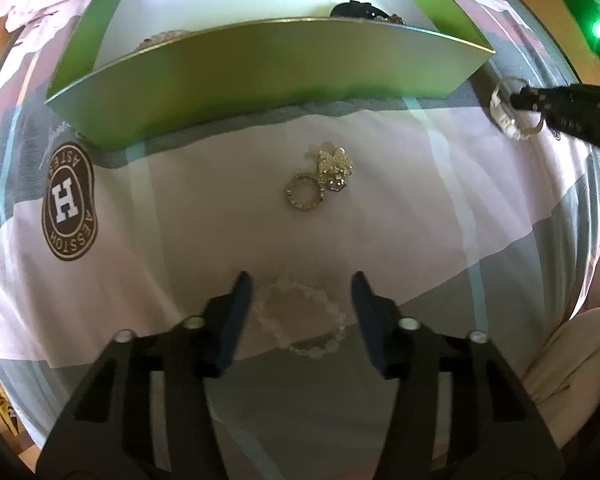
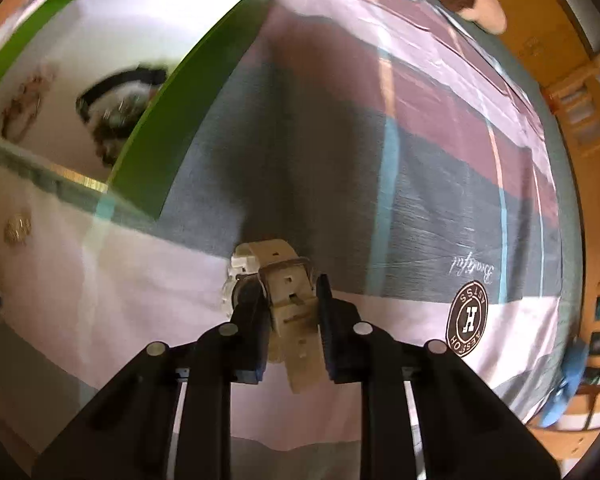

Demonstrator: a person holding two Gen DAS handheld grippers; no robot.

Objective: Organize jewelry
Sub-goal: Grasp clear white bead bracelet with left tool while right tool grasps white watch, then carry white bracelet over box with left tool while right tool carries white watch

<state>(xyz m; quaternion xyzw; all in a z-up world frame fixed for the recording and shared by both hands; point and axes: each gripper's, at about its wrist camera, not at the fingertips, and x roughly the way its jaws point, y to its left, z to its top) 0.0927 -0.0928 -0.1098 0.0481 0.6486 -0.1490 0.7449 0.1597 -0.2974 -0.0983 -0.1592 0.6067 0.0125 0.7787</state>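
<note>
Left wrist view: the left tool (image 1: 302, 284) points down at the bed (image 1: 440, 208). Its two fingers stand half open, one on each side of a clear bead bracelet (image 1: 304, 320) that lies flat on the sheet. The fingers do not press it. Past the bracelet there is bare sheet, then a gold ring (image 1: 305, 192) touching a pearl cluster (image 1: 335, 168). Behind them the green box (image 1: 260, 68) stands with its long wall facing the tool. Near the box's right corner, the right tool (image 1: 520, 100) holds a white watch (image 1: 508, 118).

Right wrist view: the right tool (image 2: 290, 300) is closed on the white watch (image 2: 290, 300) by its strap. The green box (image 2: 188, 92) sits up and to the left, with a dark watch (image 2: 116, 96) inside. To the right the bed (image 2: 420, 160) is open up to its far edge.
</note>
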